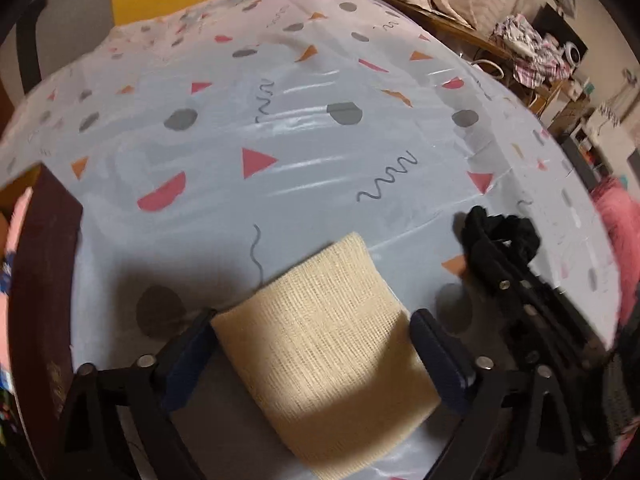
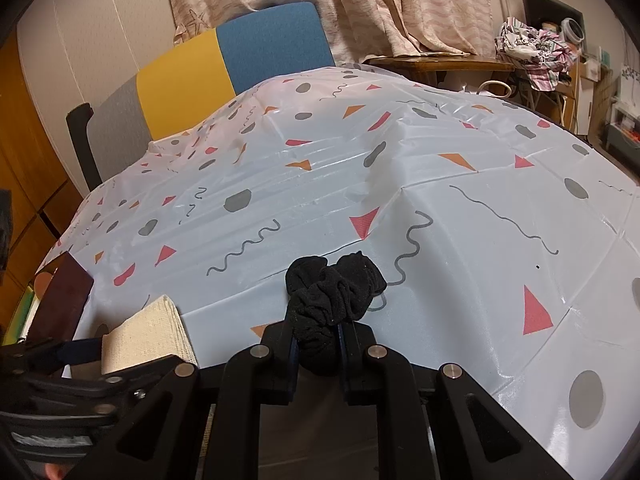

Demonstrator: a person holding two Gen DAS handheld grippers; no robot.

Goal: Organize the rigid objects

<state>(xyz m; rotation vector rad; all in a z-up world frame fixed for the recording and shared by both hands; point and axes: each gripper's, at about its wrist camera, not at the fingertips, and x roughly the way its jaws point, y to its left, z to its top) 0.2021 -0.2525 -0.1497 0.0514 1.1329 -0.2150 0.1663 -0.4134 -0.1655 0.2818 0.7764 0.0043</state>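
Observation:
A beige woven roll (image 1: 328,356) sits between the fingers of my left gripper (image 1: 314,350), which is shut on it just above the patterned tablecloth (image 1: 312,152). The roll also shows in the right wrist view (image 2: 152,334) at lower left. My right gripper (image 2: 316,340) is shut on a bunched black cloth (image 2: 334,300), holding it at the tablecloth (image 2: 460,240) surface. In the left wrist view the black cloth (image 1: 500,236) and the right gripper (image 1: 486,254) lie to the right of the roll.
A dark brown box (image 1: 44,280) stands at the table's left edge, also seen in the right wrist view (image 2: 66,300). A yellow and blue chair back (image 2: 240,68) is behind the table. A wooden side table (image 2: 440,64) with clothes stands at back right.

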